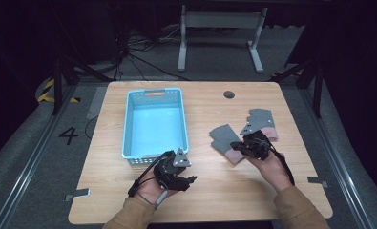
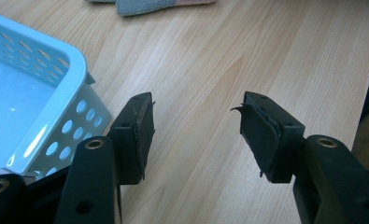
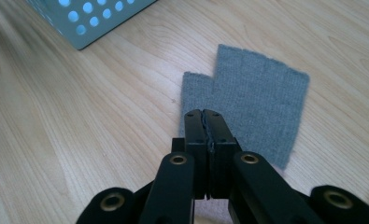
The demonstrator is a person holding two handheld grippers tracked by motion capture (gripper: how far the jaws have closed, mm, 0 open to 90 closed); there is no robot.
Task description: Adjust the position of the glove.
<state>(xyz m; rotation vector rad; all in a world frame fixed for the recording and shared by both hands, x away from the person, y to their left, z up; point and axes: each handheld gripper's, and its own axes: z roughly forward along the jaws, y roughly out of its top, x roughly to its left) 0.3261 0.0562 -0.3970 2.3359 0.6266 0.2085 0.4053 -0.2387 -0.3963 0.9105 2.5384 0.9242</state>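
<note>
Meanwhile, the right gripper (image 3: 206, 122), jaws pressed together, hovers over a grey mitten (image 3: 252, 107), seemingly bound for the blue basket (image 1: 129, 129); the left gripper (image 2: 196, 135) waits, jaws spread, empty.

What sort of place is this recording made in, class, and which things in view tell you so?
Probably a lab or studio set up for recording handling tasks: a wooden table ringed by dark curtains, cables trailing over grey carpet, and hazard tape with a floor number.
</note>
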